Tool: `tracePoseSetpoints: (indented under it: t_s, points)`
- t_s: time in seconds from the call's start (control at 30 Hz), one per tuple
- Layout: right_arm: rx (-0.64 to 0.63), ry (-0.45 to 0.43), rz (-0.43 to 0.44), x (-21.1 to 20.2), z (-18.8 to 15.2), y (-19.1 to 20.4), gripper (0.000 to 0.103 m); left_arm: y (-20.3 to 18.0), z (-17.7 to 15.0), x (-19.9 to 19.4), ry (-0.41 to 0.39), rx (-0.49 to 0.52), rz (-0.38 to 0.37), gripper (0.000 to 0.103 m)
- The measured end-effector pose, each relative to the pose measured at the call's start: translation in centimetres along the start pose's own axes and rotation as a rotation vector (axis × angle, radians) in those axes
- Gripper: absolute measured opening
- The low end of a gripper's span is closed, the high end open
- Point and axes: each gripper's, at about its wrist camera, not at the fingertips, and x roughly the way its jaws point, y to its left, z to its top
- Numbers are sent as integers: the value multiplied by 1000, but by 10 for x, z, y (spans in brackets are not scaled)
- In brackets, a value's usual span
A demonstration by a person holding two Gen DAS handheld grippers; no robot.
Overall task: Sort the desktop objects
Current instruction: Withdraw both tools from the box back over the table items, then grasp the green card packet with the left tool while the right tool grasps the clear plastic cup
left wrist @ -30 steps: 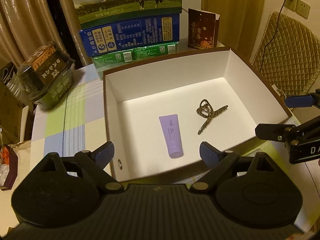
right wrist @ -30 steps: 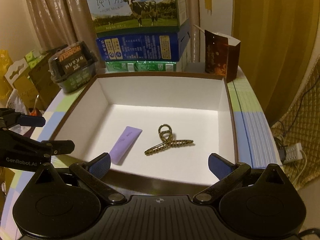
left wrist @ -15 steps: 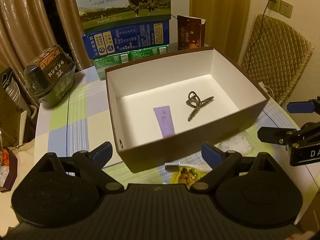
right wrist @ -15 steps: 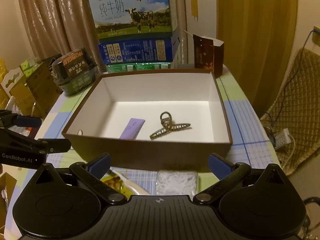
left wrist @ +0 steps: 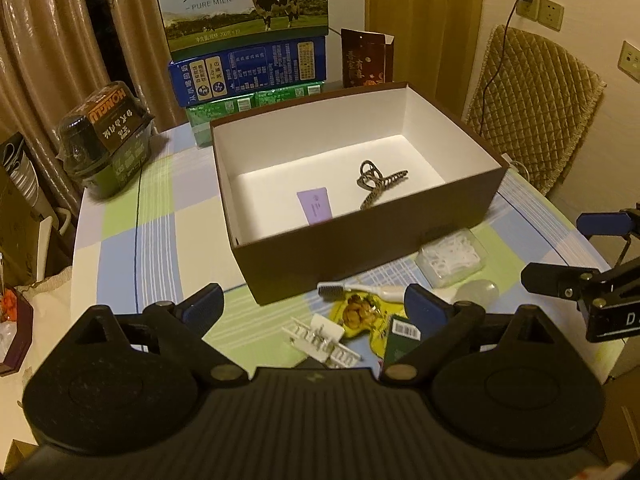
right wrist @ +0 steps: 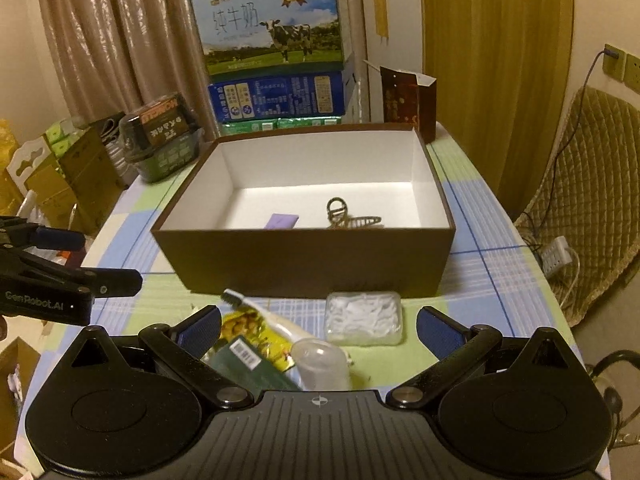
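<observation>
A table (left wrist: 128, 240) covered by a checked cloth is backed by curtains and stacked milk cartons (right wrist: 276, 64). In the brown box (right wrist: 304, 256) a purple tube (left wrist: 315, 207) and a hair claw (left wrist: 376, 184) are kept. Near its front wall, a toothbrush (right wrist: 264, 312) and a clear floss case (right wrist: 363, 317) are scattered. The left gripper (left wrist: 314, 308), its jaws just opened further, and the right gripper (right wrist: 319, 326) are spread wide; nothing is held.

The box's near wall (right wrist: 304, 260) hides the lower part of the purple tube (right wrist: 283, 221) and hair clip (right wrist: 352, 218). The green packet (right wrist: 248, 364) is half covered by the gripper body. The clear cup (left wrist: 478, 292) is blurred.
</observation>
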Motion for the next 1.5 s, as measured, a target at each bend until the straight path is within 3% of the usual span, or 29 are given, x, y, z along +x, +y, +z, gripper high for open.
tracePoseSetpoints:
  t_s: [0.5,0.87,1.07,1.5]
  points:
    - [-77,62,94,-2,-27,-17,101,-24,-50,-6,56,-37,9,95]
    - [-124,130,164,14,-32,-52,101,-58,-67,1,57,-70,21,95]
    - [-124,175,175,25,-38,-73,101,-80,-72,15,66,-20,40,95]
    - [-76,250,153,43,-47,-111,101,-117,-81,64,170,123,71,97]
